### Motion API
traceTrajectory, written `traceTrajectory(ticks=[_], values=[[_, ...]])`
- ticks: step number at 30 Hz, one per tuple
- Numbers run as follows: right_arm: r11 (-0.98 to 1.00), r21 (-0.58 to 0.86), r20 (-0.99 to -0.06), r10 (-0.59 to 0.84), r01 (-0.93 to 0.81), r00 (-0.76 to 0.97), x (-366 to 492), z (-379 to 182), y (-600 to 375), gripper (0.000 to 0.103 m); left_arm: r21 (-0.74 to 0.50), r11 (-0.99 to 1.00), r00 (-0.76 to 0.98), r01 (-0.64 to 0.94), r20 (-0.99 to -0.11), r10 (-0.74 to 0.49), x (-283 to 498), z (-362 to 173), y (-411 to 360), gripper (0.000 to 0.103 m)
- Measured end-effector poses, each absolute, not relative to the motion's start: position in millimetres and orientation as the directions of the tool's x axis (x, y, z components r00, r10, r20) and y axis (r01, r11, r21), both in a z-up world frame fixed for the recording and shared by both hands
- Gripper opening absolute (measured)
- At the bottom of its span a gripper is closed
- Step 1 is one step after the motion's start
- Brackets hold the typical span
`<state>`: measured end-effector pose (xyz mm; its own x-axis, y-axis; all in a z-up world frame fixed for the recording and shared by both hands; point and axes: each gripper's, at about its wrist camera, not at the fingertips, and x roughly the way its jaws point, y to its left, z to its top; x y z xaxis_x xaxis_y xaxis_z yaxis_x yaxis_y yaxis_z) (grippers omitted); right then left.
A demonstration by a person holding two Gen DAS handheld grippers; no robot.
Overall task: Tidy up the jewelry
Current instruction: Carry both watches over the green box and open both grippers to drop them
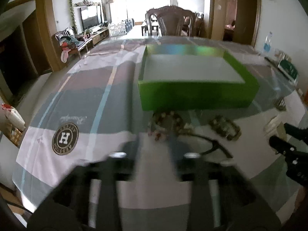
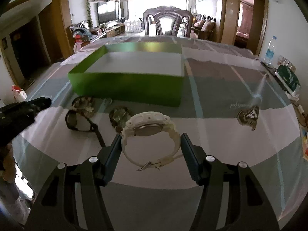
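An open green box (image 2: pixel 125 88) with a white floor stands on the table; it also shows in the left wrist view (image 1: pixel 196 94). In front of it lie two beaded bracelets (image 2: pixel 83 104) (image 2: pixel 120 116), dark glasses (image 2: pixel 80 123) and a white wristwatch (image 2: pixel 150 132). My right gripper (image 2: pixel 151 140) is open, its fingers on either side of the watch's strap. My left gripper (image 1: pixel 154 144) is blurred and open, just short of a bracelet (image 1: pixel 165 122) and the glasses (image 1: pixel 209 144). A second bracelet (image 1: pixel 225 127) lies to the right.
The table has a glass top over a grey, white and brown cloth (image 1: pixel 63 140). A dark chair (image 2: pixel 167 22) stands at the far side. A water bottle (image 2: pixel 270 48) and green packet (image 2: pixel 288 77) sit at the right edge. A reflected logo (image 2: pixel 248 116) shows on the glass.
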<state>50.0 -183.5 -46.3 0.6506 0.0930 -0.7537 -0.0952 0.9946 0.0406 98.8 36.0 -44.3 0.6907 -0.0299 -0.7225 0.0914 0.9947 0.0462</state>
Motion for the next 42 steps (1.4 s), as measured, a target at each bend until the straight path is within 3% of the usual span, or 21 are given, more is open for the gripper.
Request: traceTrajectory(ticks=[3,5,7,9,11,15,17,24,33,42], values=[[0.995,0.056,-0.781,0.099,-0.089,0.616,54,-61,-183,0.061,0.047,0.992,0.662,0.117,-0.748,-0.042,102,-61,28,0.059],[0.994,0.068,-0.795,0.104,-0.083,0.597,56,-68,-184,0.061,0.033,0.990,0.652,0.139,-0.755,-0.067,102,-66,23,0.080],[0.994,0.071,-0.803,0.104,-0.079,0.587,56,-73,-184,0.061,0.037,0.987,0.654,0.158,-0.753,-0.076,105,-70,16,0.080],[0.994,0.071,-0.805,0.103,-0.079,0.584,54,-77,-184,0.061,0.024,0.988,0.644,0.153,-0.760,-0.082,113,-74,15,0.074],[0.994,0.073,-0.803,0.106,-0.080,0.586,52,-77,-184,0.061,-0.005,0.989,0.618,0.150,-0.780,-0.098,120,-79,16,0.053],[0.994,0.076,-0.802,0.108,-0.079,0.588,51,-79,-185,0.061,-0.043,0.987,0.566,0.153,-0.815,-0.123,132,-95,17,0.030],[0.995,0.070,-0.799,0.102,-0.077,0.593,51,-77,-185,0.061,-0.032,0.989,0.570,0.142,-0.814,-0.108,133,-96,16,0.010],[0.994,0.043,-0.755,0.098,-0.100,0.649,52,-49,-183,0.061,-0.068,0.989,0.611,0.129,-0.781,-0.133,124,-64,29,0.008],[0.992,0.047,-0.649,0.122,-0.121,0.751,107,21,-180,0.061,-0.064,0.991,0.703,0.114,-0.700,-0.126,164,18,24,0.008],[0.995,0.088,-0.739,0.094,-0.042,0.667,220,-22,-178,0.061,-0.071,0.997,0.657,0.009,-0.751,-0.059,267,4,8,0.008]])
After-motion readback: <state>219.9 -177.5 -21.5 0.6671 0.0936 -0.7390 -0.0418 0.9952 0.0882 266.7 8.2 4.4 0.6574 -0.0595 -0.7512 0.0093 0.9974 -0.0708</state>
